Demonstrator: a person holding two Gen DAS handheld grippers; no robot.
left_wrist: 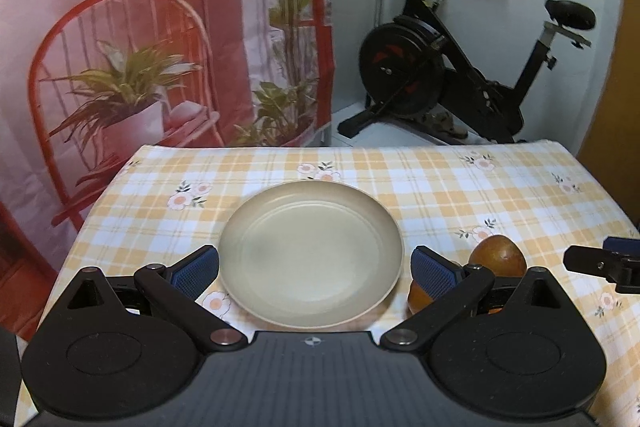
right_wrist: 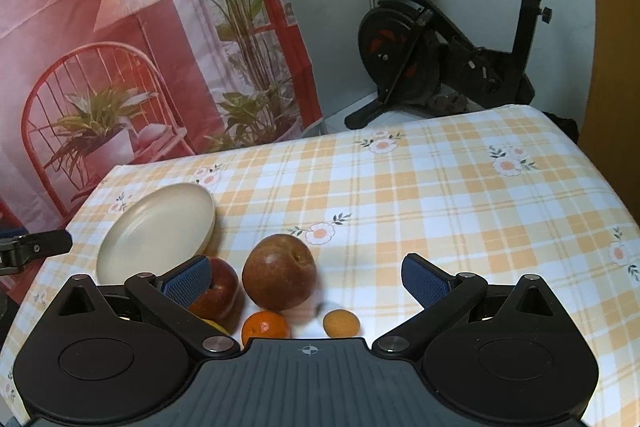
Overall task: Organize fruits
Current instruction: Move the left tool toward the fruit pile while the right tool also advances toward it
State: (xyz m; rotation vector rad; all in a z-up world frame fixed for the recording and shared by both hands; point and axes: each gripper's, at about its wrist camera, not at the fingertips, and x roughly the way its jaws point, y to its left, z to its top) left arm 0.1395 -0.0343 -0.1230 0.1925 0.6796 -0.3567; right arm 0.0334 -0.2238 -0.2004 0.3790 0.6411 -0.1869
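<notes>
A beige plate [left_wrist: 256, 291] lies empty on the checked tablecloth, and my left gripper [left_wrist: 315, 273] stands open with its fingers on either side of the plate's near half. In the right wrist view the plate [right_wrist: 120, 247] is at the left. To its right lie a brown-red apple [right_wrist: 280, 273], a red apple [right_wrist: 218, 291], a small orange [right_wrist: 265, 327] and a small tan fruit [right_wrist: 341, 323]. My right gripper [right_wrist: 308, 279] hangs open above them, holding nothing. The brown-red apple [left_wrist: 498, 255] and an orange fruit [left_wrist: 420, 297] show behind the left gripper's right finger.
The table [right_wrist: 460, 195] wears a yellow and white checked cloth with flowers. An exercise bike [right_wrist: 452, 55] stands behind its far edge. A printed red curtain [left_wrist: 120, 27] hangs at the back left. The right gripper's finger [left_wrist: 600, 263] shows at the left view's right edge.
</notes>
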